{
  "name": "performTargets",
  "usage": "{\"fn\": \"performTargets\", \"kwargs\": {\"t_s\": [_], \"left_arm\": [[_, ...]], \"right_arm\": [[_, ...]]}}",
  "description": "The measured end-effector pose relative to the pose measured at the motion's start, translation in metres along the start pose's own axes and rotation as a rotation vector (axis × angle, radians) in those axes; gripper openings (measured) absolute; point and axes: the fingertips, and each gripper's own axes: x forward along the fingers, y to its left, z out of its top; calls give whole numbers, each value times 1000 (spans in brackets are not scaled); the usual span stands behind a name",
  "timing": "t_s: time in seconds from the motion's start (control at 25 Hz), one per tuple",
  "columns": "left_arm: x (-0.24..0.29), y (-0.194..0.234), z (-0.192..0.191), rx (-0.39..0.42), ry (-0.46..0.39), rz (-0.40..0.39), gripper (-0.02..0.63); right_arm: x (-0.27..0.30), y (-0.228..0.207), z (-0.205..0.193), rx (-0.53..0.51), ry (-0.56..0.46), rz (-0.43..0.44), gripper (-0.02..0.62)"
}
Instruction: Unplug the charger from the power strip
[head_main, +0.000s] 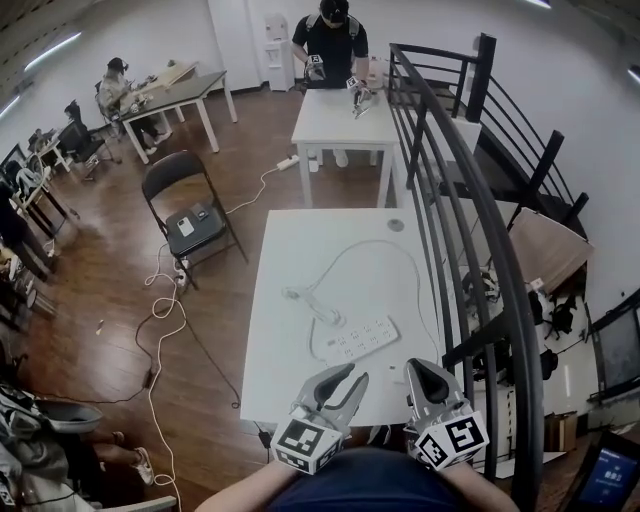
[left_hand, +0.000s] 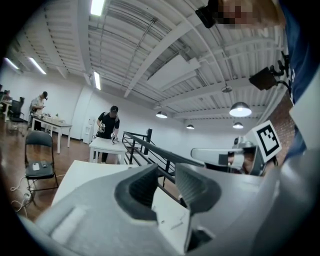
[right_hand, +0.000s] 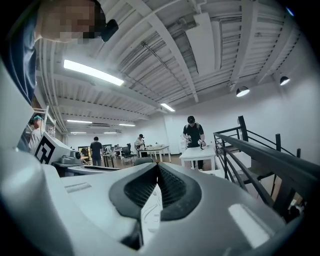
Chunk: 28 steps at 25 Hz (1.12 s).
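A white power strip (head_main: 362, 338) lies aslant on the white table (head_main: 290, 380). A thick white lead with a plug end (head_main: 298, 294) runs from its left end. A thin white cable (head_main: 372, 243) loops over the far half of the table and comes back along the right edge. A small white piece (head_main: 397, 374), perhaps the charger, lies near the front edge; I cannot tell for sure. My left gripper (head_main: 352, 375) (left_hand: 167, 182) hovers over the front edge, jaws partly apart and empty. My right gripper (head_main: 415, 368) (right_hand: 157, 175) is beside it, shut on nothing.
A black stair railing (head_main: 450, 230) runs close along the table's right side. A folding chair (head_main: 190, 215) stands on the wooden floor to the left, with cables (head_main: 160, 310) trailing beside it. A person works at another white table (head_main: 340, 115) straight ahead.
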Motion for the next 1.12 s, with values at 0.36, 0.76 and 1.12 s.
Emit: {"fn": "performTargets", "kwargs": {"t_s": [0.36,0.76,1.12], "left_arm": [[4,-4,-3,-7,11,-5,106],[15,6,-9,-1,44,-8,104],[26,7,-17,1,73,-29,104]], "right_arm": [[1,1,2,-27,-9,4,12],[17,-2,-4,-14,12,12,11],[22,-7,-10,-9,27,6,11]]}}
